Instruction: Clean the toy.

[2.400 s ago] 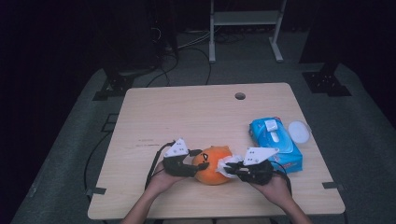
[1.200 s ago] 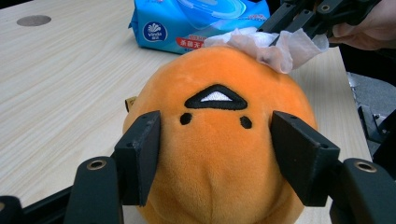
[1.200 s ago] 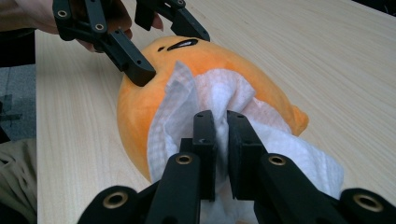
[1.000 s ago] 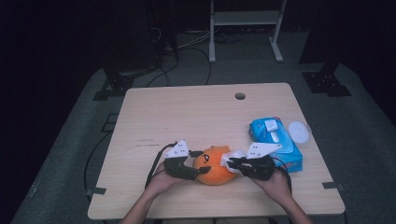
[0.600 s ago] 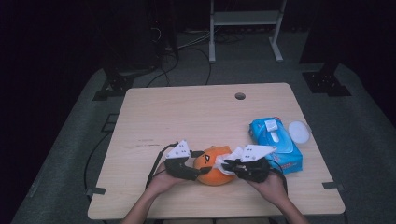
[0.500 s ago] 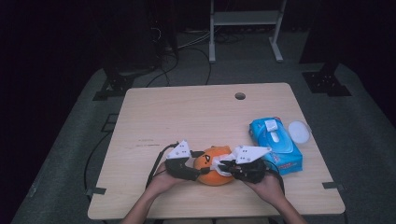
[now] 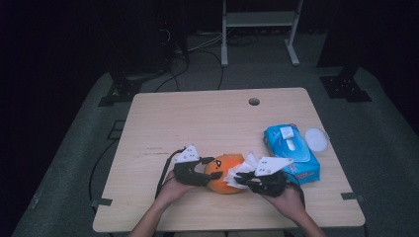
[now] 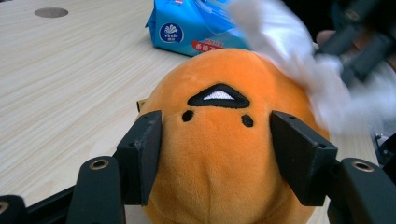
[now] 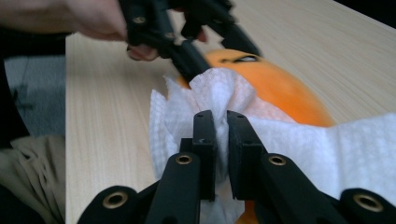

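While the orange plush toy lies on its side near the front edge of the wooden table, its long body runs left to right and its little face looks up. The left gripper squeezes the toy between both jaws, which have just closed a little more. The right gripper pinches a white wipe tight and presses it on the toy.

Each tool is matte black: the left tool and the right tool carry flat rectangular pads on jointed arms with brass-ringed rivet holes. A pale three-cornered plate with small dark dots tops each body. Black cable trails from the left one. Forearms are bare, without sleeves.
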### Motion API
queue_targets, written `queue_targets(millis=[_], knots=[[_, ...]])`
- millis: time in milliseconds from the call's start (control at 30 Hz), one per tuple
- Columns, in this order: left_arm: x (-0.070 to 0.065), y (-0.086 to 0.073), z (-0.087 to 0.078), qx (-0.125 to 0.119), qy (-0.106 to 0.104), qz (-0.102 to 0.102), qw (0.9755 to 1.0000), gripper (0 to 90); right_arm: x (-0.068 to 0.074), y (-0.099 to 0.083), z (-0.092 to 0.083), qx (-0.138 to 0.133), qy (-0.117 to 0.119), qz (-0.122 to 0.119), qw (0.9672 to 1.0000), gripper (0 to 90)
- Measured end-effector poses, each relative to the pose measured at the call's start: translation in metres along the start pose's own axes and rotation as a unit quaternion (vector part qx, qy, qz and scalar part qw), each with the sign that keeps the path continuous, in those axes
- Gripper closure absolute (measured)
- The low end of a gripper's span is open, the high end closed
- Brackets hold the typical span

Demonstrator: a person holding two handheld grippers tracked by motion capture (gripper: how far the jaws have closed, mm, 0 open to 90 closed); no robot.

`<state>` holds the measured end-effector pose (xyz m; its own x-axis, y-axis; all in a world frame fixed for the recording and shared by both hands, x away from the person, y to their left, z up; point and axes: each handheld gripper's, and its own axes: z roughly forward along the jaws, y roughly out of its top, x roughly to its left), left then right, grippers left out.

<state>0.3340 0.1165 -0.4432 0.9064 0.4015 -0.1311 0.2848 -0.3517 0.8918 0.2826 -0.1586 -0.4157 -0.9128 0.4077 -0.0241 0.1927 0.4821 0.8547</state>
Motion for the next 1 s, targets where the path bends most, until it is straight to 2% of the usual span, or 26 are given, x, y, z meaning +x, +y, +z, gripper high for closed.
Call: queue_targets(millis=[67,100,133,200,300,367,400,467,500,600,667,733,800,833,933,967,1000], knots=[[0.0,0.0,-0.001,0.004,0.001,0.003,1.0,36.2,0.006,0.004,0.006,0.014,-0.014,-0.027,0.9994,82.0],[0.0,0.0,-0.001,0.004,0.001,0.003,1.0,36.2,0.006,0.004,0.006,0.014,-0.014,-0.027,0.9994,82.0],[0.0,0.0,-0.001,0.003,-0.002,0.001,1.0,36.5,-0.001,0.003,0.004,0.007,-0.013,-0.009,0.9998,82.1],[-0.001,0.0,0.0,0.005,-0.006,0.011,0.9999,36.7,-0.01,0.0,0.0,0.004,-0.023,0.003,0.9997,82.1],[-0.003,0.001,0.0,0.005,-0.005,0.017,0.9998,36.0,-0.023,-0.007,-0.008,-0.001,-0.037,0.033,0.9988,82.1],[-0.002,0.002,0.0,0.005,-0.007,0.012,0.9999,32.3,-0.029,-0.012,-0.01,0.001,-0.036,0.048,0.9982,82.1],[-0.002,0.004,-0.001,0.007,-0.005,0.002,1.0,27.3,-0.03,-0.014,-0.01,0.002,-0.034,0.051,0.9981,82.1],[-0.002,0.005,-0.002,0.008,-0.01,-0.015,0.9998,20.3,-0.028,-0.015,-0.011,0.006,-0.034,0.05,0.9982,82.0],[-0.002,0.006,-0.003,0.009,-0.014,-0.012,0.9998,20.5,-0.027,-0.015,-0.011,0.007,-0.034,0.049,0.9982,82.0],[-0.005,0.006,-0.003,0.016,-0.004,0.012,0.9998,31.2,-0.021,-0.014,-0.011,0.008,-0.028,0.046,0.9985,82.1],[-0.005,0.007,-0.002,0.013,0.002,0.006,0.9999,36.0,-0.013,-0.01,-0.008,0.006,-0.018,0.033,0.9993,82.0],[-0.005,0.007,-0.001,0.007,0.009,0.003,0.9999,37.4,-0.003,-0.004,-0.002,0.002,0.004,0.018,0.9998,82.0],[-0.006,0.007,-0.001,0.011,0.015,0.008,0.9998,37.4,0.006,0.002,0.005,0.018,-0.002,-0.01,0.9998,82.0],[-0.006,0.007,-0.001,0.011,0.015,0.008,0.9998,36.7,0.007,0.003,0.007,0.021,-0.003,-0.013,0.9997,82.0],[-0.004,0.008,-0.006,0.006,0.017,-0.014,0.9997,24.9,-0.002,0.0,0.005,0.011,0.005,0.009,0.9999,82.2],[-0.005,0.009,-0.006,0.006,0.014,-0.013,0.9998,23.8,-0.004,-0.001,0.004,0.009,0.003,0.013,0.9999,82.2],[-0.005,0.009,-0.006,0.008,0.009,-0.01,0.9999,26.7,-0.006,-0.002,0.001,0.007,-0.002,0.015,0.9999,82.2]])
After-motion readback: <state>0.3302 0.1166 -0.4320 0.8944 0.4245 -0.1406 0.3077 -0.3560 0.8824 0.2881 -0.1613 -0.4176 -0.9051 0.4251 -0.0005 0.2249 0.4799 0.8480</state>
